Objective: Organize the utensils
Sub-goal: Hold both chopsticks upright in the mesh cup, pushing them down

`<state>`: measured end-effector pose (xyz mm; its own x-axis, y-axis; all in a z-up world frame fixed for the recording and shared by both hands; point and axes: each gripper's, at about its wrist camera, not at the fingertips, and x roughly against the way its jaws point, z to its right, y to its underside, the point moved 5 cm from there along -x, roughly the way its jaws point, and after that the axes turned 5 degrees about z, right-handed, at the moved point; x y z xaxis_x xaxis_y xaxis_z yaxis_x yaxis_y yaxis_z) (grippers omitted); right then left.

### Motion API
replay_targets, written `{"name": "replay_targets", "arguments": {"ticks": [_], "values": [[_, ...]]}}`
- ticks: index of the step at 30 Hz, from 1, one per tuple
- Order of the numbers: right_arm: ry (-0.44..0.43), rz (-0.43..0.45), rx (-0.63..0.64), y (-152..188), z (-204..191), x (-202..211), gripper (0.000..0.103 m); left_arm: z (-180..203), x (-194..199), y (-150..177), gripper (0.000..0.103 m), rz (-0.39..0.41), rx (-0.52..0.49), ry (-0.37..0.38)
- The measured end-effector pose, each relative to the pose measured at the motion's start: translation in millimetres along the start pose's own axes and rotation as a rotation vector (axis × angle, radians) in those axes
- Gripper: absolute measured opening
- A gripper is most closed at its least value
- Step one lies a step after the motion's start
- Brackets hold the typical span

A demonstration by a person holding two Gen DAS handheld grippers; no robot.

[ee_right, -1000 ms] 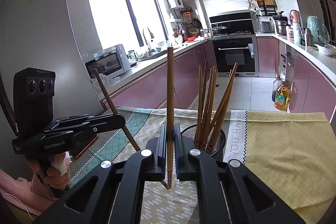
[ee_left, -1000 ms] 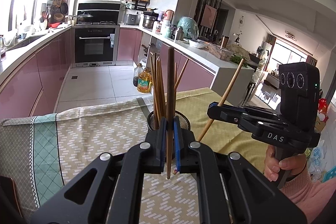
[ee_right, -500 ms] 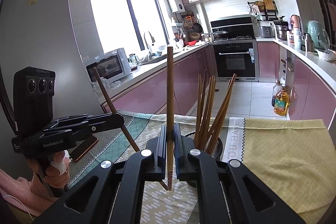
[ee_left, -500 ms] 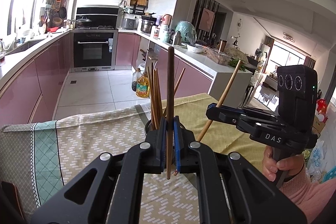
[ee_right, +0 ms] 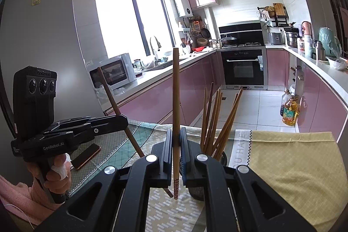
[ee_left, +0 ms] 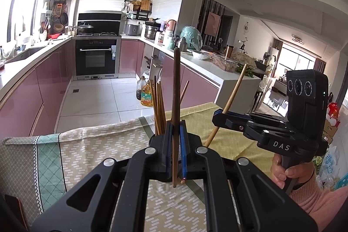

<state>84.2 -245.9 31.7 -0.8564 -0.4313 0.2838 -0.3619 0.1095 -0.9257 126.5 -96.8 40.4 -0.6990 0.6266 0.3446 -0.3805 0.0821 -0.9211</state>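
A: Dark brown wood, that is the chopstick (ee_left: 175,101) in the left gripper (ee_left: 174,140); the blue-padded jaws are clamped tight on it, and it stands nearly upright with its tip hanging just below the pads

B: And the right gripper (ee_right: 175,145)?

A: Its jaws are closed on a lighter bamboo chopstick (ee_right: 176,105), also upright, the patterned tip poking out underneath. From the left wrist camera that same gripper sits at about three o'clock, its stick leaning toward one o'clock

B: Where do the rest of the utensils stand?

A: In a dark mesh holder (ee_right: 224,159) on the table, just beyond the right gripper's fingers at about one o'clock in its view. A bunch of chopsticks (ee_right: 214,119) fans out of it. From the left camera the holder itself is hidden behind the gripper; only the sticks show, at eleven o'clock of the held one

B: What is under all this?

A: A patterned tablecloth (ee_left: 97,145) in beige and green, with a yellow cloth (ee_right: 293,162) at three o'clock in the right view. A phone (ee_right: 87,156) lies flat on the cloth at nine o'clock, near the hand (ee_right: 57,175) that holds the left gripper; one finger has a white wrap

B: Are the two held chopsticks touching?

A: I cannot tell; in the right view their lower ends cross low down
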Motion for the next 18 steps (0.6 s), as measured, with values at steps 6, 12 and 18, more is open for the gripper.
{"name": "replay_targets", "arguments": {"ticks": [6, 12, 18], "values": [[-0.003, 0.007, 0.009, -5.3, -1.4, -0.8, 0.006, 6.3, -0.1, -8.5, 0.007, 0.020, -0.021, -0.002], [-0.004, 0.011, 0.015, -10.2, 1.0, -0.8, 0.006, 9.2, 1.0, -13.7, 0.007, 0.031, -0.029, -0.001], [-0.005, 0.016, 0.022, -15.9, 1.7, -1.8, 0.006, 8.4, -0.6, -15.3, 0.007, 0.033, -0.030, -0.006]]}}
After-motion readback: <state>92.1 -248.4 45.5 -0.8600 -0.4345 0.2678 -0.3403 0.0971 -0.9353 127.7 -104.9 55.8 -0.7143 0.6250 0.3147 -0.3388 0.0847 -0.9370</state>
